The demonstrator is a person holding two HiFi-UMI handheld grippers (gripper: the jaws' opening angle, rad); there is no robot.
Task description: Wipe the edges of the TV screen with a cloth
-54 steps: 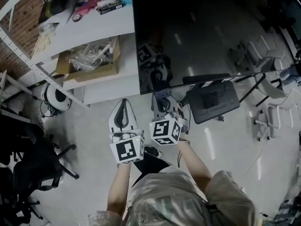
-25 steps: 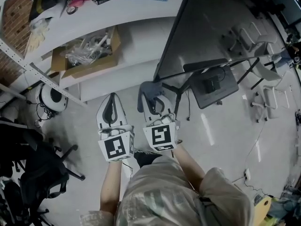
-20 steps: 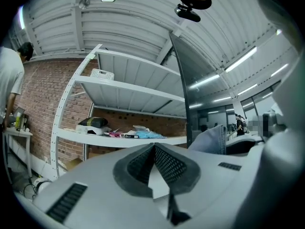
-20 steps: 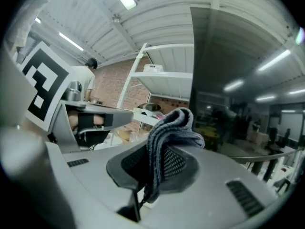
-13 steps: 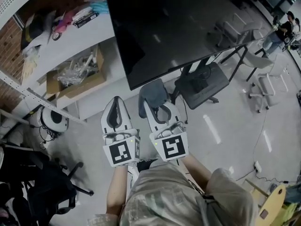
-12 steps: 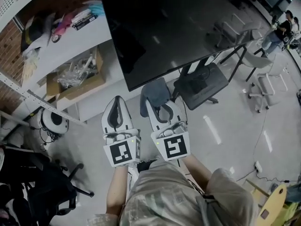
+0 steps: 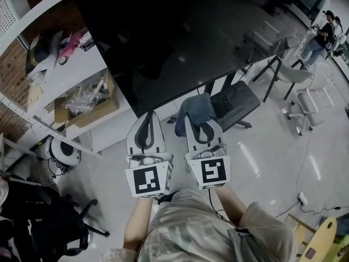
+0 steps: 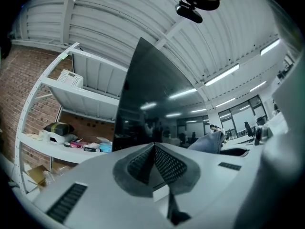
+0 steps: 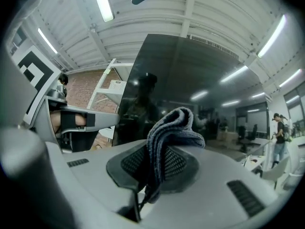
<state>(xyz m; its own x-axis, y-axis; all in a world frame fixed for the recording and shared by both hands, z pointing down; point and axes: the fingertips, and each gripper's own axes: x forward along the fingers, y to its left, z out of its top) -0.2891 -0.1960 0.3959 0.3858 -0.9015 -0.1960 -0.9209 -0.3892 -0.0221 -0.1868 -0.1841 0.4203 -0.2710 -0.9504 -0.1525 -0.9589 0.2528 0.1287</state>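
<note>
A large black TV screen (image 7: 180, 37) on a stand fills the upper middle of the head view; it also stands ahead in the left gripper view (image 8: 143, 99) and the right gripper view (image 9: 190, 80). My right gripper (image 7: 197, 116) is shut on a folded grey-blue cloth (image 7: 195, 107), whose fold sticks up past the jaws (image 9: 174, 128) just below the screen's lower edge. My left gripper (image 7: 146, 119) sits beside it, jaws shut with nothing between them (image 8: 153, 149), close under the same lower edge.
White shelving (image 7: 38, 86) with a cardboard box (image 7: 87, 100) and clutter stands left of the TV. The TV stand's base (image 7: 234, 105) is behind the right gripper. Office chairs (image 7: 305, 100) and a person (image 7: 322, 34) are at the right, a black chair (image 7: 49, 222) at lower left.
The view has swung so the TV now fills more of the frame. Both grippers have moved up toward its lower edge, the cloth still held in the right one.
</note>
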